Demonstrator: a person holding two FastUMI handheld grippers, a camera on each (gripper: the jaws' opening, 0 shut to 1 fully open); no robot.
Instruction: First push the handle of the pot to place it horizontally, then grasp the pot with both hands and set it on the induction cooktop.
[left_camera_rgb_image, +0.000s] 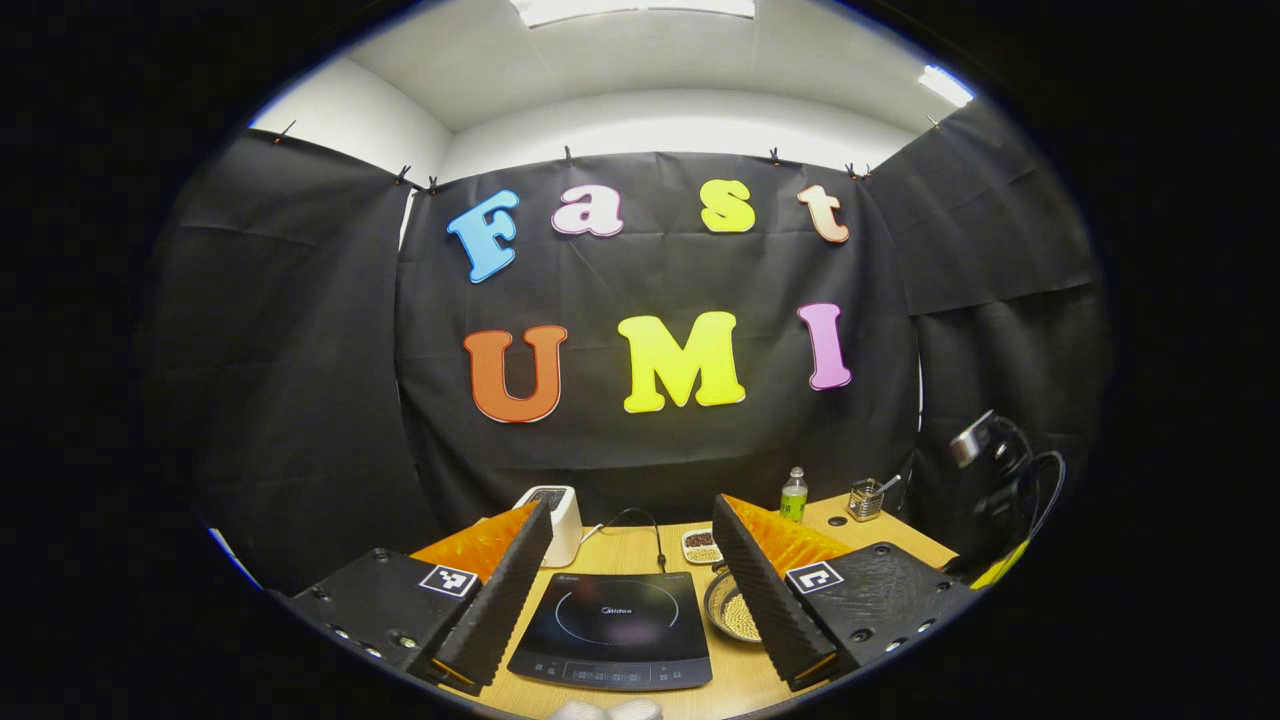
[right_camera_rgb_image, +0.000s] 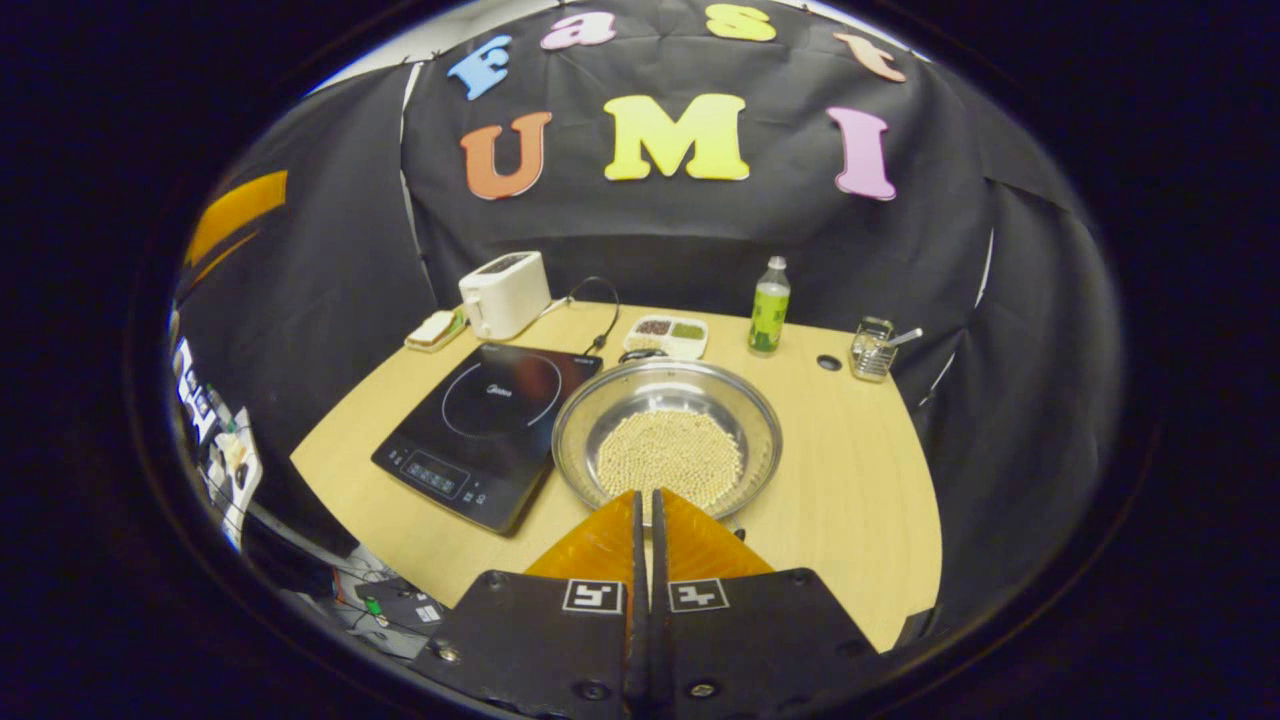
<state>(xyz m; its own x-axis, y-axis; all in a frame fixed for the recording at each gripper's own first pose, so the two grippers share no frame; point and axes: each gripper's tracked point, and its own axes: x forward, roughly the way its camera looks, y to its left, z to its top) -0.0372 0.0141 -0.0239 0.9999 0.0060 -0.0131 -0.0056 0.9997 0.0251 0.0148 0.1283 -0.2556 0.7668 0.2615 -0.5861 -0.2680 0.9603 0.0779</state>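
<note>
The pot (right_camera_rgb_image: 668, 433), a shallow steel pan holding a layer of small pale beans, sits on the table (right_camera_rgb_image: 850, 480) just beside the cooktop (right_camera_rgb_image: 487, 425), on the side away from the toaster (right_camera_rgb_image: 505, 292); its rim is very near the cooktop's edge, contact uncertain. Handle not clearly seen: a dark tab at the far rim may be it, cannot confirm. Right gripper (right_camera_rgb_image: 646, 497) has its fingers pressed together, nothing between them, tips over the pot's near rim; touching or not, cannot tell. Left gripper (left_camera_rgb_image: 632, 535) is spread wide, empty, held above the cooktop with the pot's edge showing past one finger. Behind the pot: a divided snack tray (right_camera_rgb_image: 668, 335), a green bottle (right_camera_rgb_image: 769, 306) and a small metal holder (right_camera_rgb_image: 873, 350). Risks, as judged: a push on the rim instead of the handle could slide the pot onto the cooktop's edge or tip it, scattering beans; an uneven two-sided lift would spill them likewise.
</note>
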